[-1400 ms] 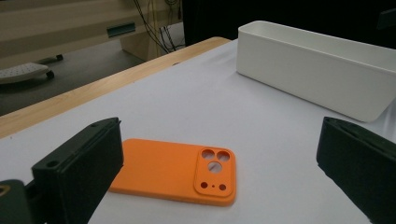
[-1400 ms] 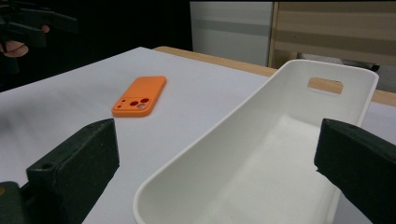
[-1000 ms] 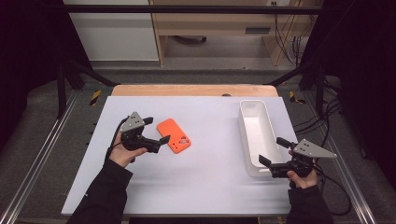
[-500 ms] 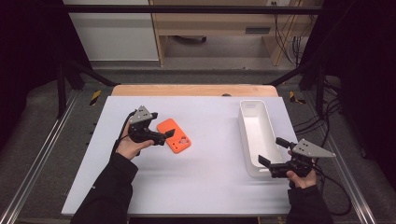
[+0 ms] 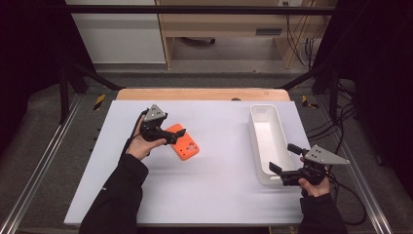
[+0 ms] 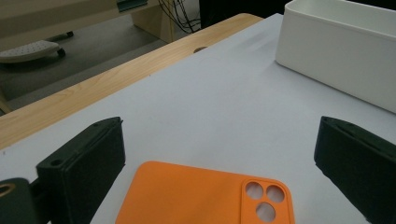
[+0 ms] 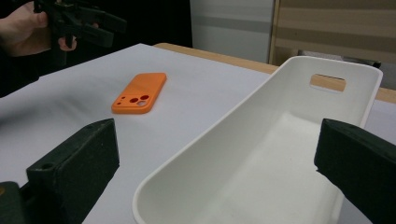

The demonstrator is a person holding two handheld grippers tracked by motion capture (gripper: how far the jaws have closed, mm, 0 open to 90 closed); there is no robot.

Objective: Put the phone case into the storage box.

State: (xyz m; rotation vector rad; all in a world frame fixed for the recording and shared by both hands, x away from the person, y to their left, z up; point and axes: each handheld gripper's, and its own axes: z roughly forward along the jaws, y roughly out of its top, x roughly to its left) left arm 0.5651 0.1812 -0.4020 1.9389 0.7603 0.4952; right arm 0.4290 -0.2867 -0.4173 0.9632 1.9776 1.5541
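Your left gripper (image 5: 176,137) hangs over the orange phone case (image 5: 182,142), jaws spread wide either side of it (camera holes facing up), the case flat on the white worktop (image 5: 214,195). Your right gripper (image 5: 285,163) sits released, jaws straddling the near end of the white bin (image 5: 267,141).

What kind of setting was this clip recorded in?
Probably a lab data-collection station, not a home: a white table set inside a dark metal frame, cables trailing behind it, and a person working a handheld left claw and right claw.
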